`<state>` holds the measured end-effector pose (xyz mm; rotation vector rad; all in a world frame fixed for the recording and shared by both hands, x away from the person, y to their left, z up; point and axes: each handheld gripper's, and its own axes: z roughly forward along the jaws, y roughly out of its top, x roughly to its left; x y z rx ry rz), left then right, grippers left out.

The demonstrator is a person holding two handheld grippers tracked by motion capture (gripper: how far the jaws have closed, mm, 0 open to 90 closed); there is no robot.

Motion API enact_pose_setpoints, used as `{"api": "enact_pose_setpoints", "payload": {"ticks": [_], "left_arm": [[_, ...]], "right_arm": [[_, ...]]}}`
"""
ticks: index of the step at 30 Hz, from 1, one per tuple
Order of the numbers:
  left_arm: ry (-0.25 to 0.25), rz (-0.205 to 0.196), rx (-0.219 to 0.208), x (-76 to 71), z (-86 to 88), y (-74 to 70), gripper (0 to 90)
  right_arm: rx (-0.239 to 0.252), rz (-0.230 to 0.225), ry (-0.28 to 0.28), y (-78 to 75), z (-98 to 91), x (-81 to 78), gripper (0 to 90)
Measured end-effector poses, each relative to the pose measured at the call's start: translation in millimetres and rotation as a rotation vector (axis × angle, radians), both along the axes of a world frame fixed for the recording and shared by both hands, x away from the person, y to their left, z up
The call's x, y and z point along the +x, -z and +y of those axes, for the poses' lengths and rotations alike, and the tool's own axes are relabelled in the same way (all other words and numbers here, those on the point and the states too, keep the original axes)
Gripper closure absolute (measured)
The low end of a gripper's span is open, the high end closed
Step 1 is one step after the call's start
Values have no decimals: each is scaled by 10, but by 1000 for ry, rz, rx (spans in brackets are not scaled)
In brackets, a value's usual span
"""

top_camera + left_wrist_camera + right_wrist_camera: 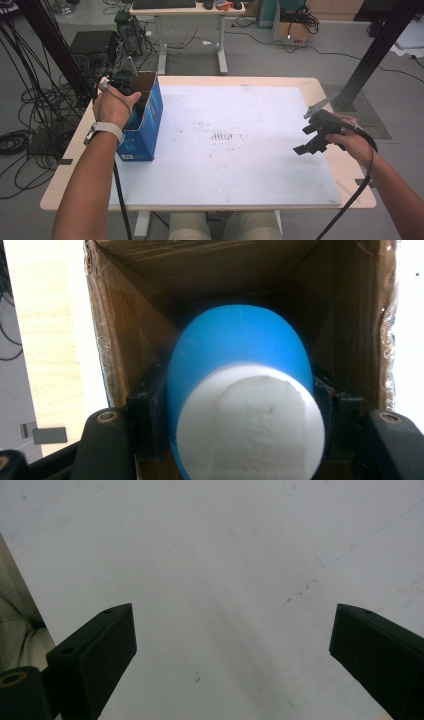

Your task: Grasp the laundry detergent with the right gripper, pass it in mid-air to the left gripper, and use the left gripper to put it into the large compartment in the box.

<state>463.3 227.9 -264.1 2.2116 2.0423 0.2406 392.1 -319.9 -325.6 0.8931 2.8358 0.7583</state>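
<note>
- Currently the left gripper [240, 440] is reaching down into the open top of a blue cardboard box [146, 131] sitting at the left of the high view; its jaws are clamping a blue and white bottle [240, 400] from both sides.
- Bottle: rounded blue body and flat white end, which is facing the camera at the lower centre of the left gripper view; the surface is looking smooth and matte. It is sitting inside the box, between the brown inner walls.
- Likely reason for the hold: the side grip is keeping the round body from rolling while it is being taken out of the box or set into it; which of the two cannot be told.
- Right gripper [315, 136]: hovering at the right of the high view over the white board [235, 165], jaws standing wide with nothing between them, seemingly waiting clear of the box.
</note>
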Motion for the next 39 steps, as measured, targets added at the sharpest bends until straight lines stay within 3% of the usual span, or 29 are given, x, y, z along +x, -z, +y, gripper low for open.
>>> {"api": "enact_pose_setpoints", "payload": {"ticks": [23,25,28,29,39], "left_arm": [[13,-1,-8,-3,31,-2,369],[9,0,-12,-3,37,-3,369],[8,-6,-11,-8,41,2,370],[8,-5,-11,-9,40,2,371],[11,-8,-16,-6,45,7,364]], "right_arm": [[-5,12,-5,7,27,2,47],[5,-10,-35,20,25,24,47],[-2,-3,-31,15,23,20,47],[-5,13,-4,8,27,0,47],[-8,16,-4,12,28,-2,47]]}}
